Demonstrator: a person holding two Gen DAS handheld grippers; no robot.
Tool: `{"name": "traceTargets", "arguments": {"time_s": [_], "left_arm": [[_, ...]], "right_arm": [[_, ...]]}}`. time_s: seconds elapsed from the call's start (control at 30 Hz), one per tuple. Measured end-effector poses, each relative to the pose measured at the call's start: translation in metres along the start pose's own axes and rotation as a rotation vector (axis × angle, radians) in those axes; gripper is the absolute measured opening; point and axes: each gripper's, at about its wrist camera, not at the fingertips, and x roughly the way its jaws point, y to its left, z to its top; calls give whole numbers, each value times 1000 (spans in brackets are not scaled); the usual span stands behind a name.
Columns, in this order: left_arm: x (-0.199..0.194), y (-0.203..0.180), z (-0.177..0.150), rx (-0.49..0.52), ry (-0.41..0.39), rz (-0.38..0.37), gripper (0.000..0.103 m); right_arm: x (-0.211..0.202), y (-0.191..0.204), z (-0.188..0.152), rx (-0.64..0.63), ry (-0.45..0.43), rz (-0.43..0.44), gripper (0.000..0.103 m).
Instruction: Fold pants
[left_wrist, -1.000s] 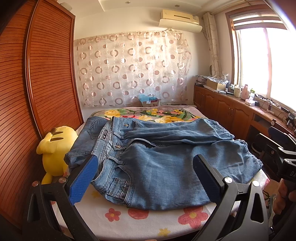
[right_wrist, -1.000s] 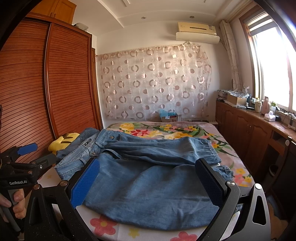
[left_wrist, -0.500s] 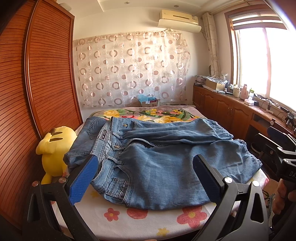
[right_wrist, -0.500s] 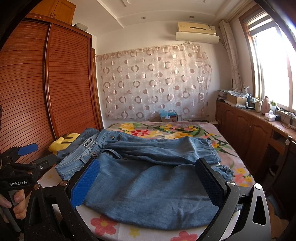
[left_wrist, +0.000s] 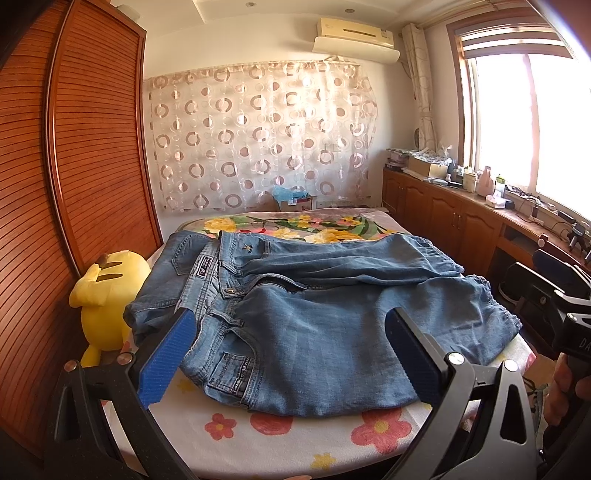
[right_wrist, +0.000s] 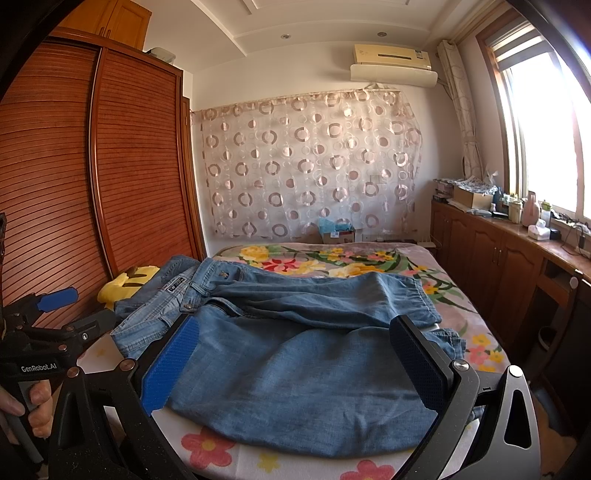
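Grippers first: our left gripper (left_wrist: 288, 350) and right gripper (right_wrist: 295, 358) both hang spread wide at the near edge of the bed (left_wrist: 295, 435), holding nothing, and honestly almost nothing has changed over the last second. The left view has crept in a hair; the right one looks identical. So we're still in the pause before the first grab, no fold started.

Jeans (left_wrist: 314, 325) lie flat across the floral bedcover, waistband to the left, legs running right, the far leg lying partly over the near one. Far left, a yellow plush (left_wrist: 103, 295) sits just beside the waistband, against the wardrobe (left_wrist: 92, 166).

Our guess: next we pinch the near leg.
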Motion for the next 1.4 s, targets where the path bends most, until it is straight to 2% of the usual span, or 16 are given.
{"name": "traceTargets", "arguments": {"time_s": [0.2,0.67,1.03,1.23,1.33,1.4], "left_arm": [[11,-2,-1,7,34,-2,102],[42,24,-18,23,103,-22,102],[59,72,-24,-16,139,-2,102],[74,90,-24,-23,162,-12,94],[88,96,-25,-22,185,-21,85],[97,97,-27,-8,200,-26,75]], "right_arm": [[6,-3,-3,2,23,4,103],[20,-12,-2,-5,73,-27,103],[30,-13,1,-12,116,1,99],[37,-18,3,-23,138,30,95],[43,-21,3,-21,159,49,92],[45,-25,2,-14,170,53,92]]}}
